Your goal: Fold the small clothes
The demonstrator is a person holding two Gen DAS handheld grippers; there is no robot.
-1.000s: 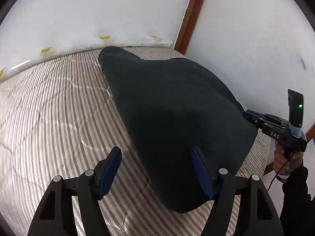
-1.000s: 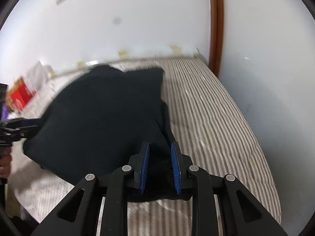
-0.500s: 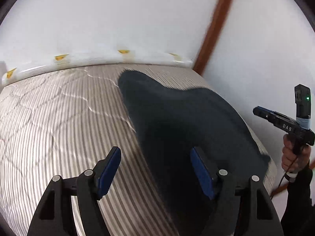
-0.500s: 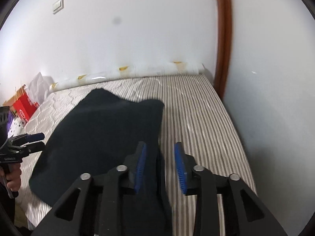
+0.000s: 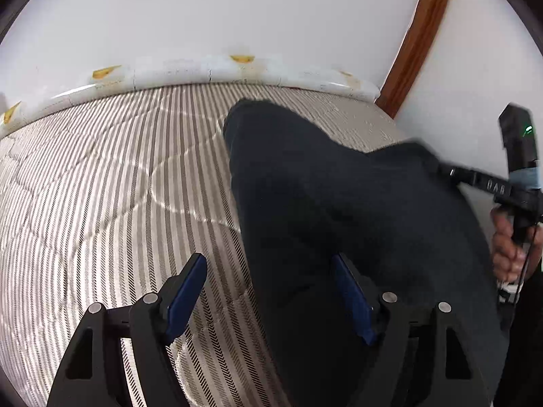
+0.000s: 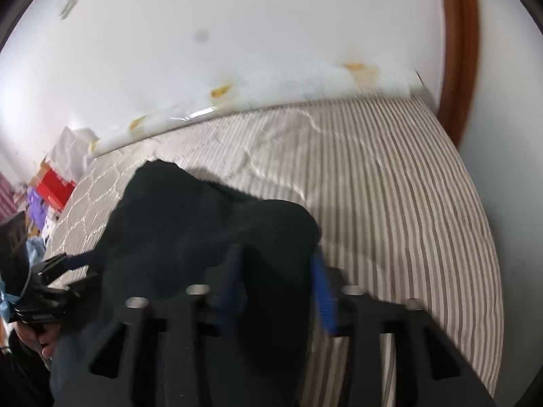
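We see left gripper (image 5: 268, 261) jaws wide, just been opening, dark garment (image 5: 339, 186) edge between, ungripped. Right gripper (image 6: 276, 254) pads apart, blurred, cloth between. Striped mattress (image 5: 101, 186), white wall (image 5: 237, 10).

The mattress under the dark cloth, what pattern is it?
The mattress has thin grey and white stripes with quilted stitching, clearest in the left wrist view.

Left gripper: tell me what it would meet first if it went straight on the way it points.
Probably the left gripper, its jaws wide apart, would meet the left edge of the dark navy cloth garment where it lies on the grey-and-white striped mattress. Depth is unclear, so it might touch bare mattress just beside that edge.
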